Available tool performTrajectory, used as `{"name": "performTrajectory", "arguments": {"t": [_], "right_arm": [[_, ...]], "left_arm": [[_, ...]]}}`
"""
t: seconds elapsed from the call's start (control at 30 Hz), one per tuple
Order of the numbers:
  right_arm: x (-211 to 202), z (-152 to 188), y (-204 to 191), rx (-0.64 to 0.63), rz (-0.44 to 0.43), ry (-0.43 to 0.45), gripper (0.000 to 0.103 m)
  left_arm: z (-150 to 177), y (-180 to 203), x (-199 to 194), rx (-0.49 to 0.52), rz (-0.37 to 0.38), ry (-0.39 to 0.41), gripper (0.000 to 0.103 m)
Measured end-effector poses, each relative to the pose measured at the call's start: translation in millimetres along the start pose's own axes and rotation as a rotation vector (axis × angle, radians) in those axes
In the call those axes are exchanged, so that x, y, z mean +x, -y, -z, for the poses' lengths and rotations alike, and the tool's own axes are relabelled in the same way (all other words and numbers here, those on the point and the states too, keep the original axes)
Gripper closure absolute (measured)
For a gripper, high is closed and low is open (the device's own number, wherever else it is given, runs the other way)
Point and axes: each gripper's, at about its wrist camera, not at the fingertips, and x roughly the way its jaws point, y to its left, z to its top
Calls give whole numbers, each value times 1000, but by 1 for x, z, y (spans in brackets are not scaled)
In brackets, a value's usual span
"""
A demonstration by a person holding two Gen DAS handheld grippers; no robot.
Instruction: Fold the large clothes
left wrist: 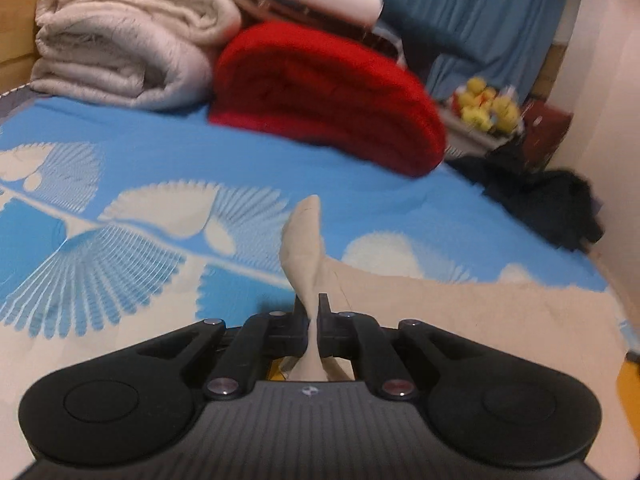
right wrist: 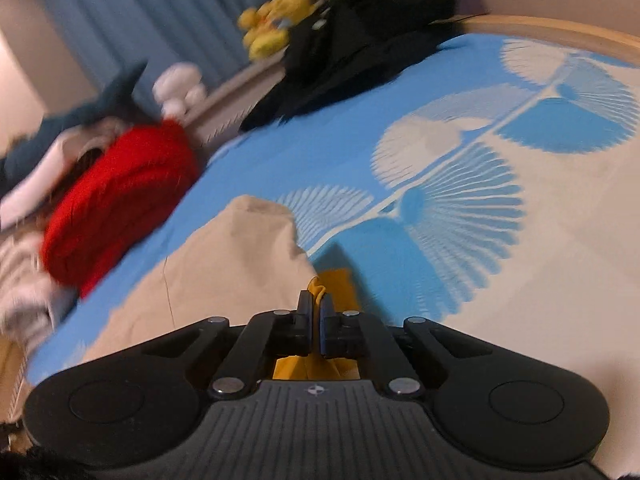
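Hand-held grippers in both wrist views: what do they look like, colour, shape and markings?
Both the left hand-held gripper and the right hand-held gripper are matte black: a ribbed centre plate with a small round emblem, rounded side lobes with circular discs, linkage arms with silver rivets, and two short blocky fingers. No cables or sleeves show.

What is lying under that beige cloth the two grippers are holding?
Under the beige cloth is the blue patterned bedsheet. Yellow fabric shows in the right gripper; whether it runs underneath is hidden. The left gripper pinches beige only.
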Motion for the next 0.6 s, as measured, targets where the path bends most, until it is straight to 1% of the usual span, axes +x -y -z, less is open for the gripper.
{"name": "performTrajectory", "arguments": {"t": [0.03,0.07,0.13,0.17,0.2,0.23,0.27,0.3,0.33,0.37,0.4,0.43,0.47,0.5,0.53,0.57,0.6], "right_arm": [[-1,1,5,14,7,6,101],[3,3,7,9,29,-4,101],[26,13,6,-16,91,-48,101],[41,18,5,-46,131,-71,101],[57,25,2,-86,193,-84,103],[69,32,1,-114,252,-87,103],[73,37,-1,-141,267,-48,103],[73,38,-3,-166,272,-27,103],[72,36,-4,-171,275,-30,102],[67,34,-3,-164,275,-30,99],[58,30,-2,-146,280,-9,88],[47,26,-2,-127,278,34,73],[32,21,-5,-126,274,91,66],[19,17,-13,-148,265,151,57],[8,14,-23,-180,240,194,56],[-2,10,-36,-224,187,220,56],[-7,9,-52,-262,110,218,56]], "left_arm": [[-2,3,2,3,7,7,100],[-3,7,7,14,-9,-1,99],[2,8,36,44,-70,-62,99],[8,6,52,50,-108,-110,97],[15,3,65,46,-135,-149,96],[21,2,72,53,-161,-159,94],[24,0,74,58,-180,-149,88],[25,-1,72,49,-187,-131,81],[24,-3,67,37,-199,-111,73],[22,-5,59,25,-224,-87,56],[18,-7,49,20,-233,-58,44],[13,-9,37,14,-236,-22,39],[9,-10,27,11,-242,7,33],[3,-9,14,4,-243,39,32],[-2,-5,1,-1,-233,67,32],[-7,3,-10,-8,-206,93,29],[-11,13,-18,-20,-170,106,24]]}}
